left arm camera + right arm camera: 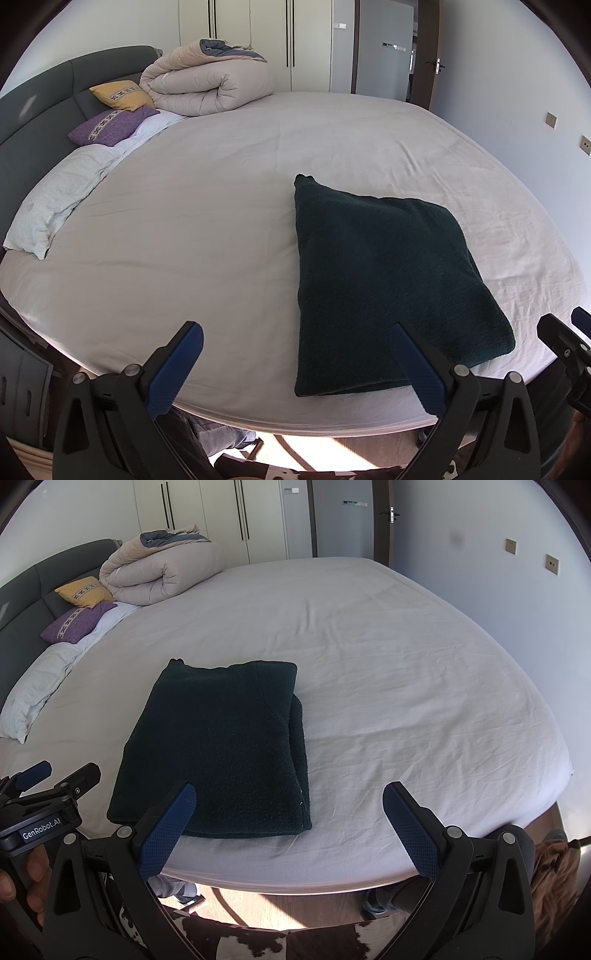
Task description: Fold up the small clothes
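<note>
Your dark green fleece garment [218, 753] lies folded into a neat rectangle on the pale grey bed sheet [388, 672], close to the near edge of the mattress. From the right wrist view you can see a second layer peeking out along its right side, so the stack is not perfectly flush.

Your left gripper [295, 363] hangs above the near edge with its blue-padded jaws spread wide and nothing between them; its right finger overlaps the garment's near left corner in the picture, though I cannot tell whether it touches. Your right gripper [290, 825] is likewise spread wide and empty, hovering just in front of the garment's near right corner.

The fold looks finished or nearly so. If you reach in again, a pad could snag only the top layer and drag the fold open, since fleece clings. Pulling towards you risks sliding the bundle off the mattress edge.

Further back sit a rolled beige duvet [207, 85] and a yellow [122, 95] and a purple cushion [110, 125].
</note>
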The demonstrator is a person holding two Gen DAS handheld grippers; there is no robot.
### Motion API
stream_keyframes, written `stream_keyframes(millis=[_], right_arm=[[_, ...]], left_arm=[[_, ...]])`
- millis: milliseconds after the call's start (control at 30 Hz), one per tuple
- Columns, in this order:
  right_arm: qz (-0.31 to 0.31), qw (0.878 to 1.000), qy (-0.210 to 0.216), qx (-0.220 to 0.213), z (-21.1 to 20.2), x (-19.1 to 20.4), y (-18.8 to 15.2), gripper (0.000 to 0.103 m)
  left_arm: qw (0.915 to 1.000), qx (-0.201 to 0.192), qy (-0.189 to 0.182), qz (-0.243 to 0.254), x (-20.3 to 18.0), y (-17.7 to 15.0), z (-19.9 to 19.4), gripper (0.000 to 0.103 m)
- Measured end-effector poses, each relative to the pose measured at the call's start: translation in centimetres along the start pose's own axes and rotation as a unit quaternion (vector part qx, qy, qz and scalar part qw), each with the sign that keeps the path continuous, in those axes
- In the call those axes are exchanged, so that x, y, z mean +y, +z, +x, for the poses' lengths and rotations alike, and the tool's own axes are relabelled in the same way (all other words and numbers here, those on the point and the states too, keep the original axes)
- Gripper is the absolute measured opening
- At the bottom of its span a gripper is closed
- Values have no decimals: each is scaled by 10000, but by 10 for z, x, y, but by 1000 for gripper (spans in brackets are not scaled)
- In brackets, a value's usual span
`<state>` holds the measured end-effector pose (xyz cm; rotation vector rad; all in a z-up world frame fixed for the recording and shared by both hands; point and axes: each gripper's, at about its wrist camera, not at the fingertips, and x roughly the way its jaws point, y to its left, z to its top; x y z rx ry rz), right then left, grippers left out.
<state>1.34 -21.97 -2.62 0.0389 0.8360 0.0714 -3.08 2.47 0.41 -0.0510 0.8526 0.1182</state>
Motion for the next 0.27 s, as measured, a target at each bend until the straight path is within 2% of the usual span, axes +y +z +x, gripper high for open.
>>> stream_keyframes(millis=[267], right_arm=[[-14, 10000, 21, 14, 2, -1, 0, 103]], left_arm=[[10000, -10, 9, 17, 0, 0, 1, 103]])
